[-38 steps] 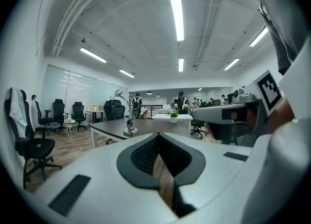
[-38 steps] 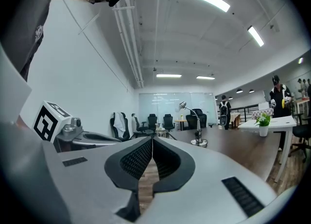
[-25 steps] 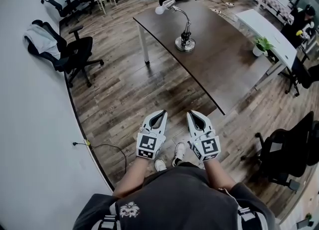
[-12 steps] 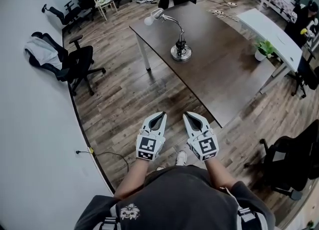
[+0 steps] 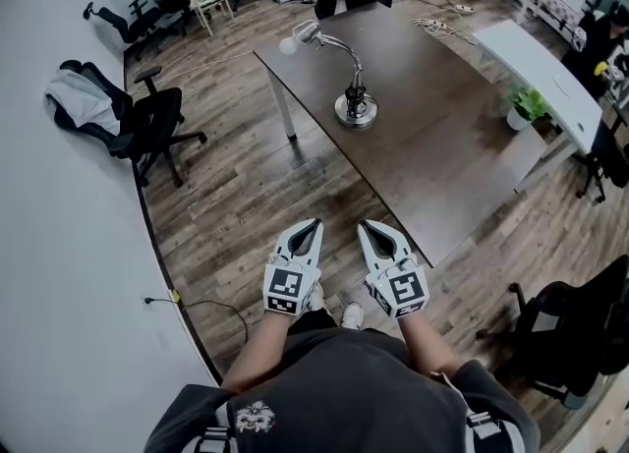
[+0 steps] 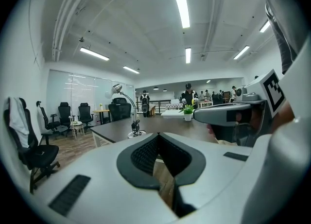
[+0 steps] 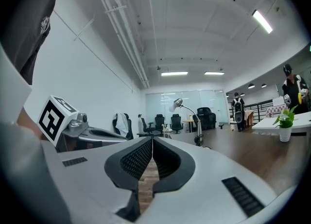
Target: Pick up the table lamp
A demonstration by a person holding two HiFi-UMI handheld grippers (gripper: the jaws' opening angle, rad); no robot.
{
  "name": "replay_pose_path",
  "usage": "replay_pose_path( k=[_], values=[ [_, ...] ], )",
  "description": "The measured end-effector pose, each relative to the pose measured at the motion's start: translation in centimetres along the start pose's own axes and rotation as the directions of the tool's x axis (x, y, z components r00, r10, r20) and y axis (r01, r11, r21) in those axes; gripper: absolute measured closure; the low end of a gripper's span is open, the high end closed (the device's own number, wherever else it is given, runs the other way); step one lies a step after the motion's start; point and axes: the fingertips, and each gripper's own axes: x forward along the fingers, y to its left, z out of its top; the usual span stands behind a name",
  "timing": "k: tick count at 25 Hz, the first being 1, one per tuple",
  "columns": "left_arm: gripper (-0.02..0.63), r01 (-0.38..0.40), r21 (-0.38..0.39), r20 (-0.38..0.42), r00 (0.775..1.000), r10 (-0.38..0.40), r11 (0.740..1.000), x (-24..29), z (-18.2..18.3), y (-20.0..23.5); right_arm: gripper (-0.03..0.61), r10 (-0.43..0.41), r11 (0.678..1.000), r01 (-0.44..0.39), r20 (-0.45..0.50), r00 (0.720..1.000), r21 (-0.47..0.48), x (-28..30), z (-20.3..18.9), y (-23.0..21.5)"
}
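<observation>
Table (image 5: 442,156) ahead of me, table lamp (image 5: 355,107) upright near its far left corner.
I hold left gripper (image 5: 313,225) and right gripper (image 5: 364,228) side by side short of the near edge, well apart from the lamp, each with jaws pressed together, pinching nothing.

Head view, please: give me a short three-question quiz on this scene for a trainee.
1. True or false: the lamp stands on the dark table.
2. The left gripper is: A open; B shut and empty; C shut on the lamp.
3. What hangs over the chair by the wall?
Key: 1 true; 2 B; 3 a pale garment.
</observation>
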Motion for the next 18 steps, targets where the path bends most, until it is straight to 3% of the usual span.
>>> replay_pose_path(
  k=[7,18],
  values=[
    [0.606,0.040,-0.007,0.003,0.999,-0.040,0.999,4.1,-1.1,2.2,0.551,-0.010,1.000,0.010,-0.016,1.000,-0.007,3.8,-0.3,-2.5],
    [0.606,0.130,0.024,0.015,0.991,-0.131,0.991,11.4,0.2,8.3,0.551,-0.069,0.998,0.068,-0.059,0.996,-0.015,11.8,-0.5,-6.1]
  ],
)
